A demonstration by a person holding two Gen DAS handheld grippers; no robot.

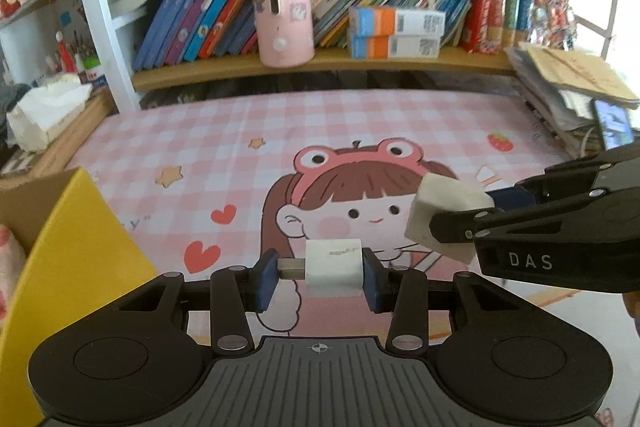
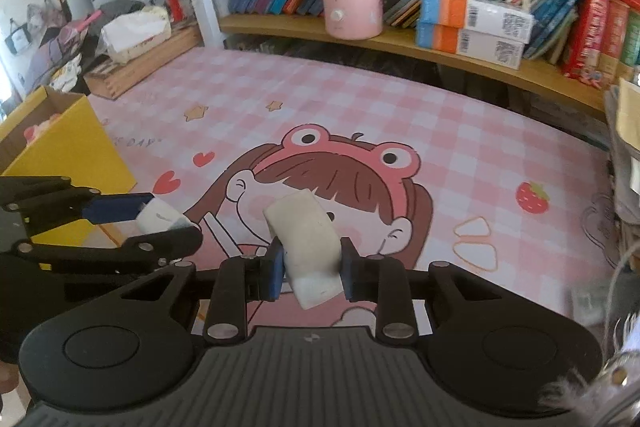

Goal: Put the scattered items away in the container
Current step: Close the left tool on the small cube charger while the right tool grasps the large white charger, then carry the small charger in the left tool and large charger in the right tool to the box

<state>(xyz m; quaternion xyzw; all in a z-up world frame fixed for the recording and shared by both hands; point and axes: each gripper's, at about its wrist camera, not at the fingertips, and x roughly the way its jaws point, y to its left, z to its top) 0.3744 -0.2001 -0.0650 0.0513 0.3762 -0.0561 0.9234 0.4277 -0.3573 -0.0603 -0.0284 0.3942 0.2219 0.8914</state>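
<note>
Carrying two items at once, both lifted clear of the pink checked mat [image 1: 224, 131] covering the surface. Left hand-held gripper [image 1: 320, 273] clamped on a small white charger plug [image 1: 334, 267], one pad against its metal connector end, the other against the white body. Right hand-held gripper [image 2: 312, 267] clamped on a white eraser block [image 2: 304, 227], gripped across its width, tilted, lower end hanging below the pads. Yellow cardboard box [image 1: 80, 247] standing at the left edge of the mat, open at the top, something pink and white already inside, not identifiable. No further loose items visible on the mat in either view. Step in hand, judged: transport to the container, both grasps done, neither item released. Next move calls for swinging the left load over the box opening first, being nearest, then parting the pads; right load to follow across the mat. Risk judged: grippers close together, collision possible near the box wall.
</note>
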